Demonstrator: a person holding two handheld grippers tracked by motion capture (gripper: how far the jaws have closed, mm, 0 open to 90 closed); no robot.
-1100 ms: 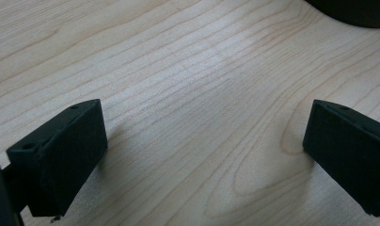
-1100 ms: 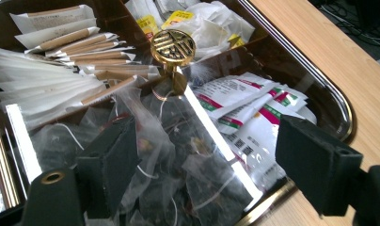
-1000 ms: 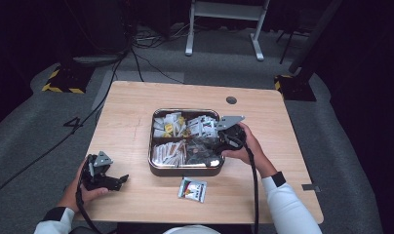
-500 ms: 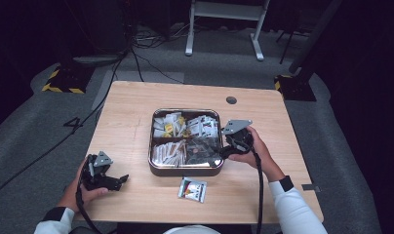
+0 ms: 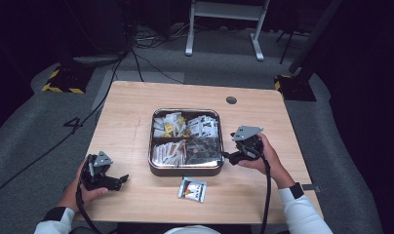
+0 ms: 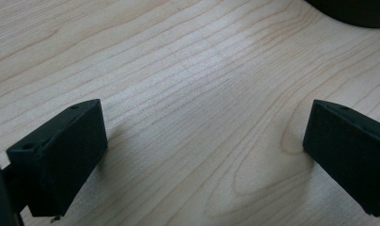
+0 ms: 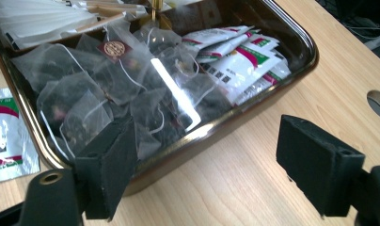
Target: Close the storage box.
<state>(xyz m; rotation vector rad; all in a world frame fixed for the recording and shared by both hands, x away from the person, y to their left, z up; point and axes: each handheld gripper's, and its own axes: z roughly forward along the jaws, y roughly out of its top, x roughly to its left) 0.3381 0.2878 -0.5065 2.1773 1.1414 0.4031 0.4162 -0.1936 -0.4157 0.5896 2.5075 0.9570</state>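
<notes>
A square metal tray (image 5: 185,169) in the middle of the wooden table holds several sorts of tea bags and sachets. In the right gripper view its near compartment is full of clear mesh tea bags (image 7: 108,89), with white and red sachets (image 7: 240,52) farther in. My right gripper (image 5: 229,157) hovers just off the tray's right rim, open and empty (image 7: 202,169). A white sachet (image 5: 192,189) lies on the table in front of the tray. My left gripper (image 5: 121,180) rests at the table's front left, open over bare wood (image 6: 202,155).
A round cable hole (image 5: 231,100) sits in the table top behind the tray. Beyond the table are a grey carpeted floor, cables (image 5: 136,53) and a white stand (image 5: 224,24). Bare wood lies left of the tray and along the front edge.
My right gripper has drawn back from above the tray's right compartments to just outside the right rim. The left gripper has stayed put.
</notes>
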